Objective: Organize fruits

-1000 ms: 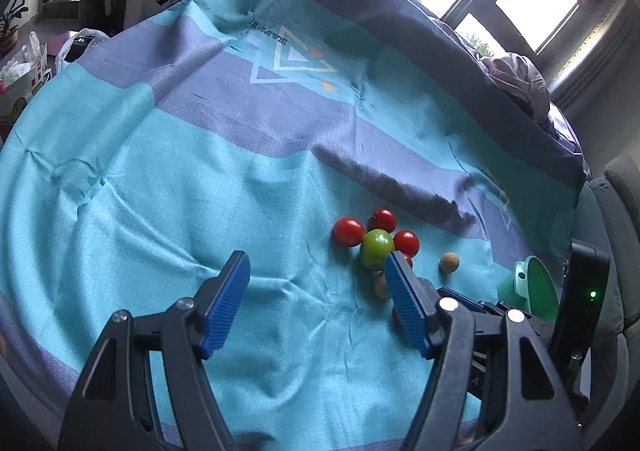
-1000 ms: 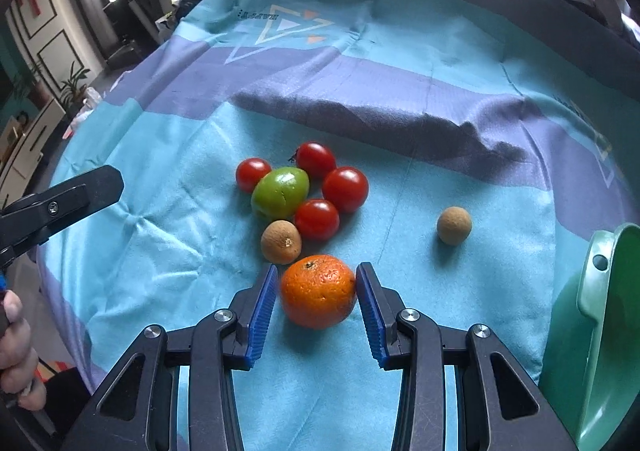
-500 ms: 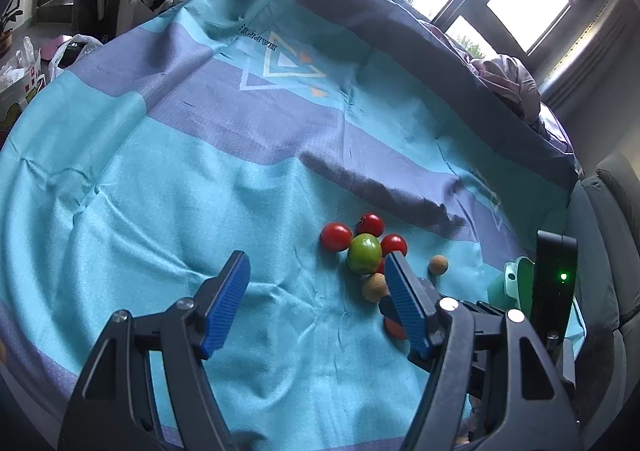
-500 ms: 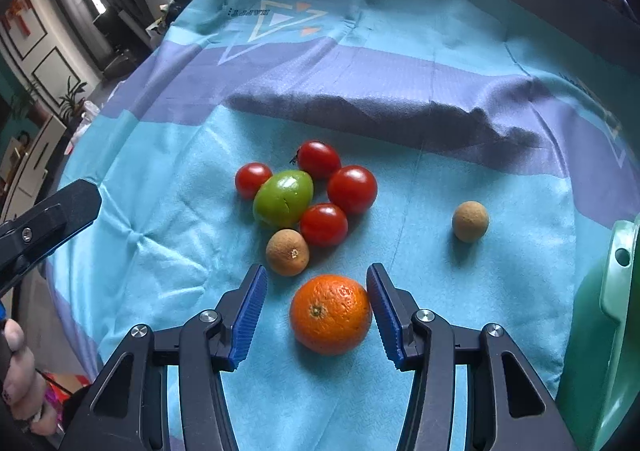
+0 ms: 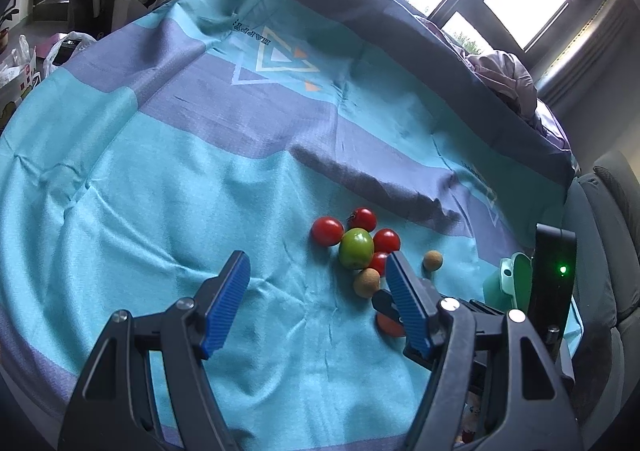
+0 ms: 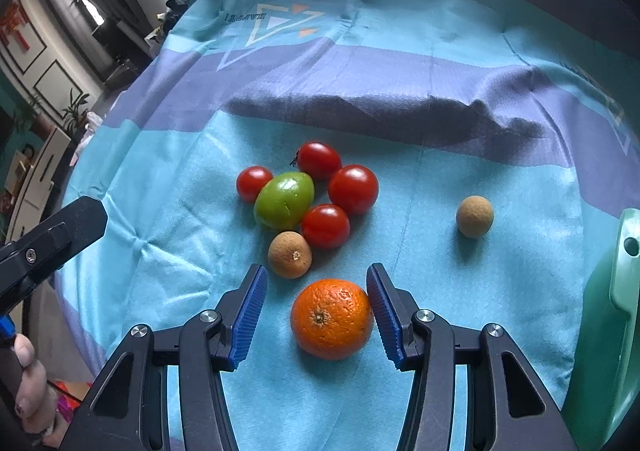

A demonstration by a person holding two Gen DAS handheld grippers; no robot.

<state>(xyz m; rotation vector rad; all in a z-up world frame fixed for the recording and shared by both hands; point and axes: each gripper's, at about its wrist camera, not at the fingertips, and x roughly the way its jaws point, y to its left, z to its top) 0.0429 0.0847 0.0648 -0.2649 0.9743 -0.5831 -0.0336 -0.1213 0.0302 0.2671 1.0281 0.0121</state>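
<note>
Right tongs point(image 6: 316, 311) (spread wide) straddle the orange point(image 6: 331, 318).

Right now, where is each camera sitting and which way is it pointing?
Left wrist: sits on the left gripper, looking forward over the teal cloth toward the windows; its open jaws frame bare cloth, with the right gripper's black body at the right edge.
Right wrist: sits on the right gripper, looking down at the orange between its open jaws; the person's hand shows at lower left.
Shared: the green tomato, red tomatoes and green container.
</note>
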